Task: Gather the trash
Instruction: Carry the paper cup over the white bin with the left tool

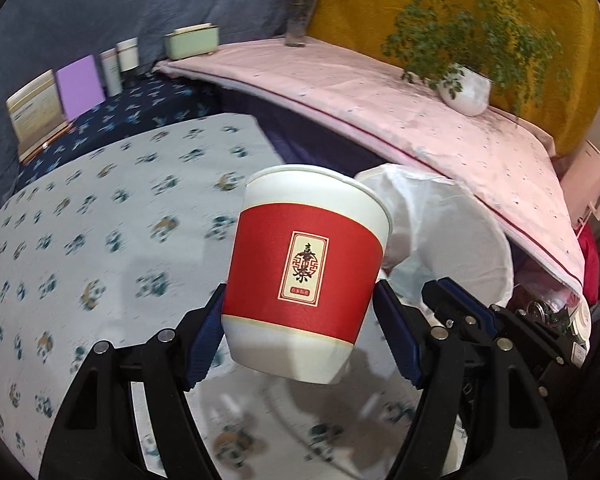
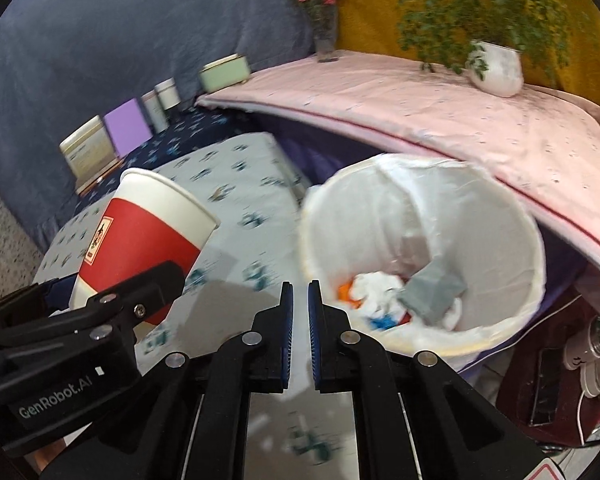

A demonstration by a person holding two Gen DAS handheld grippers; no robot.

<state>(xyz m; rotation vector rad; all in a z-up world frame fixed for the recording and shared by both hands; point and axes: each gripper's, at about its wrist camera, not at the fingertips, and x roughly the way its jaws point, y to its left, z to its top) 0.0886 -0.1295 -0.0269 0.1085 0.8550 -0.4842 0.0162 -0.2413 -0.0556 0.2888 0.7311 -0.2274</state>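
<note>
My left gripper (image 1: 300,320) is shut on a red and white paper cup (image 1: 306,272), held upright above the floral cloth. The cup also shows in the right wrist view (image 2: 140,240), left of the bin. A white bin (image 2: 420,256) lined with a plastic bag holds crumpled paper, a grey piece and coloured scraps. In the left wrist view the bin (image 1: 452,232) is just behind and right of the cup. My right gripper (image 2: 300,320) is nearly closed and empty, over the bin's near left rim (image 2: 312,264).
A pink-covered shelf (image 2: 420,112) runs behind the bin, with a potted plant (image 2: 496,68), a flower vase (image 2: 324,36) and a green box (image 2: 224,72). Books and tins (image 2: 128,128) stand along the blue wall. Cables and a power strip (image 2: 596,344) lie at the right.
</note>
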